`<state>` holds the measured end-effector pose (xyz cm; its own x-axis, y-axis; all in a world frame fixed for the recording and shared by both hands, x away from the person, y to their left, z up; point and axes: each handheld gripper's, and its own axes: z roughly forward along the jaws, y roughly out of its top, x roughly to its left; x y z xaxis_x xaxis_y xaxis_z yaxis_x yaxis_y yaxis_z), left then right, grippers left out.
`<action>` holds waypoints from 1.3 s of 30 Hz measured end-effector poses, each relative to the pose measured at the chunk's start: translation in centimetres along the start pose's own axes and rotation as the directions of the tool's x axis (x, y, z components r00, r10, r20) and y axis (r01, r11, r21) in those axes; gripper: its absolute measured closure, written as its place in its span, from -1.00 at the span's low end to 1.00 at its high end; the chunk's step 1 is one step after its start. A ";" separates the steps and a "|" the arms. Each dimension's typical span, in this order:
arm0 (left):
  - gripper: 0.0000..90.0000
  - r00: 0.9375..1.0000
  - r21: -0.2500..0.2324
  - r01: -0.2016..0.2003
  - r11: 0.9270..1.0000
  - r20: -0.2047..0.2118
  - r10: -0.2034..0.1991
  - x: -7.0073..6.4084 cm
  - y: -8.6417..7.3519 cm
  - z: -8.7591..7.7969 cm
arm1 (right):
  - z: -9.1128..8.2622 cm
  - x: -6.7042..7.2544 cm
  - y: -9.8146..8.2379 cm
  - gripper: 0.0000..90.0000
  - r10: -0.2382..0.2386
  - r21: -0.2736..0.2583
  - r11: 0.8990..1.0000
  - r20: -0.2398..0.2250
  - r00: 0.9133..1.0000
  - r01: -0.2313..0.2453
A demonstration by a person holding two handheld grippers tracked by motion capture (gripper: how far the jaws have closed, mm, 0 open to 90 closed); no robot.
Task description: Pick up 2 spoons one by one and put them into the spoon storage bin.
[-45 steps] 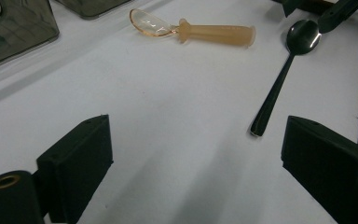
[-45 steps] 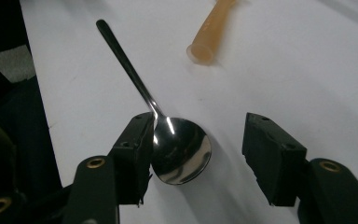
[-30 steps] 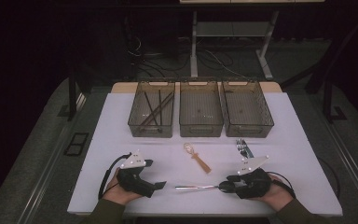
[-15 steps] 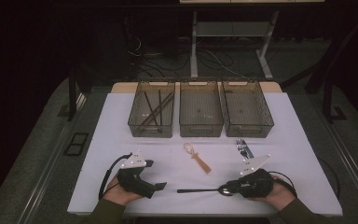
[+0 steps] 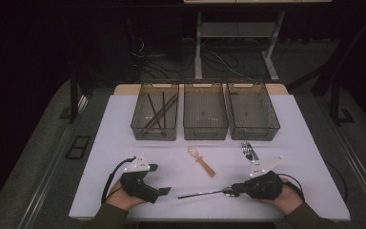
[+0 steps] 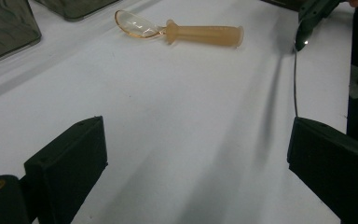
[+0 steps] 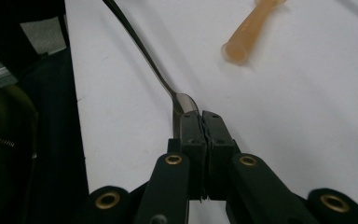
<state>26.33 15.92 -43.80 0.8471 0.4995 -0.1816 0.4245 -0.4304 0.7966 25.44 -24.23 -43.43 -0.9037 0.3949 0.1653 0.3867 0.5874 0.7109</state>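
Note:
A metal spoon (image 5: 202,193) lies near the table's front edge, its handle pointing left. My right gripper (image 5: 233,190) is shut on the spoon's bowl (image 7: 185,101); its jaws have just been closing, and in the right gripper view (image 7: 200,116) they meet on the bowl's edge. My left gripper (image 5: 158,180) rests on the table at the front left, open, with bare white table between its jaws (image 6: 198,135). The spoon's handle tip (image 6: 295,79) reaches toward its right jaw. An orange plastic spoon (image 5: 203,162) lies mid-table, apart from both grippers.
Three clear bins stand in a row at the back: the left bin (image 5: 138,126) holds dark chopsticks, while the middle bin (image 5: 205,132) and right bin (image 5: 272,129) look bare. A metal fork (image 5: 248,151) lies behind the right hand.
The right gripper's jaws have closed on the metal spoon's bowl, and the right hand has shifted slightly. The left gripper has stayed where it was.

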 end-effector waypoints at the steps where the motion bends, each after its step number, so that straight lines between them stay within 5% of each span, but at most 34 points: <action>1: -0.91 1.000 -0.003 0.002 1.000 0.003 -0.002 0.0 0.0 0.0 | -0.1 0.0 0.0 0.97 0.004 -0.005 1.000 0.006 1.000 -0.004; 19: -0.90 0.999 -0.059 -0.034 0.998 -0.028 0.032 0.7 -0.1 -0.1 | -1.8 -1.6 0.9 0.97 0.077 -0.075 0.995 0.144 0.987 -0.066; 31: -0.89 0.998 -0.039 -0.060 0.997 -0.030 0.059 1.1 0.1 0.1 | -3.1 -3.2 1.7 0.97 0.139 -0.124 0.986 0.221 0.965 -0.113; 39: -0.89 0.997 -0.033 -0.067 0.997 -0.032 0.066 0.9 0.2 0.2 | -4.4 -4.5 2.4 0.97 0.201 -0.177 0.972 0.268 0.942 -0.157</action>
<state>27.22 16.11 -43.91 0.8628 0.4934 -0.1102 0.3559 -0.4380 0.8255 29.61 -27.72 -39.46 -0.7244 0.6796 0.1153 0.4852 0.3839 0.7856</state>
